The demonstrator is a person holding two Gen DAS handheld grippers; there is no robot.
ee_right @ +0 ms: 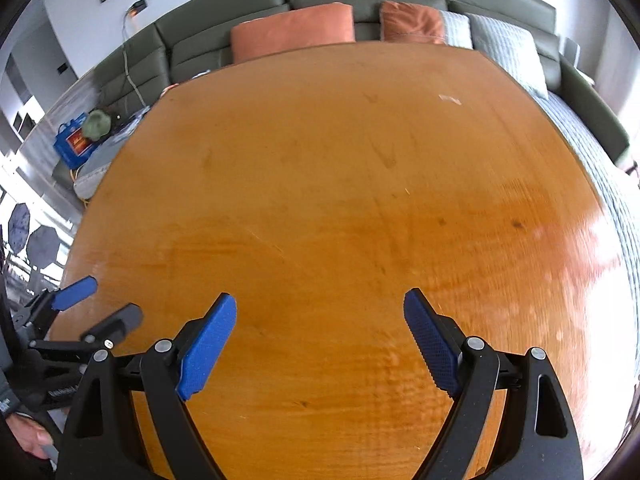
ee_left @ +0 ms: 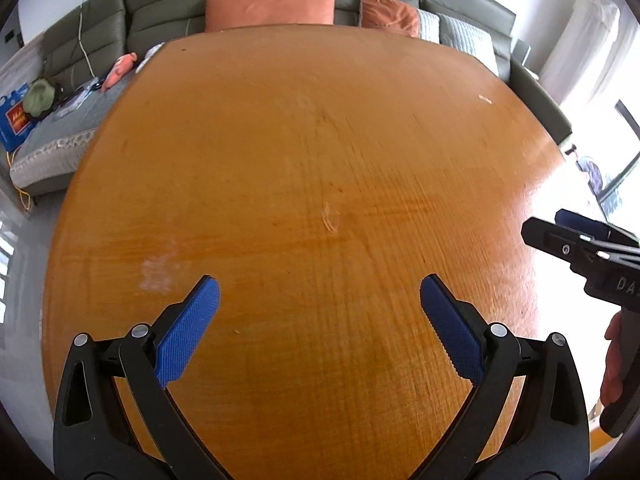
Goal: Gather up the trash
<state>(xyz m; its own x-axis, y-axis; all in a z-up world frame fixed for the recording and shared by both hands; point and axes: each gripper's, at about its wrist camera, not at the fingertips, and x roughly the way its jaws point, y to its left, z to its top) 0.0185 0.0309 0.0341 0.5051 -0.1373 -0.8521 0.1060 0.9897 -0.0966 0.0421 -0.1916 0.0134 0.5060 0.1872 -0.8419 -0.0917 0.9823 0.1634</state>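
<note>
My left gripper (ee_left: pixel 319 294) is open and empty, held above a bare orange wooden table (ee_left: pixel 304 152). My right gripper (ee_right: pixel 320 312) is open and empty above the same table (ee_right: pixel 328 184). The right gripper also shows at the right edge of the left wrist view (ee_left: pixel 560 228), and the left gripper at the lower left of the right wrist view (ee_right: pixel 104 300). A small white scrap (ee_left: pixel 485 99) lies near the table's far right corner; it also shows in the right wrist view (ee_right: pixel 450 99). No other trash shows on the table.
A grey-green sofa (ee_left: pixel 168 20) wraps around the table's far side with orange cushions (ee_left: pixel 270 8) and pale cushions (ee_left: pixel 464 36). A blue bag (ee_left: pixel 14 120), a green item and an orange toy (ee_left: pixel 118 72) lie on the sofa at left.
</note>
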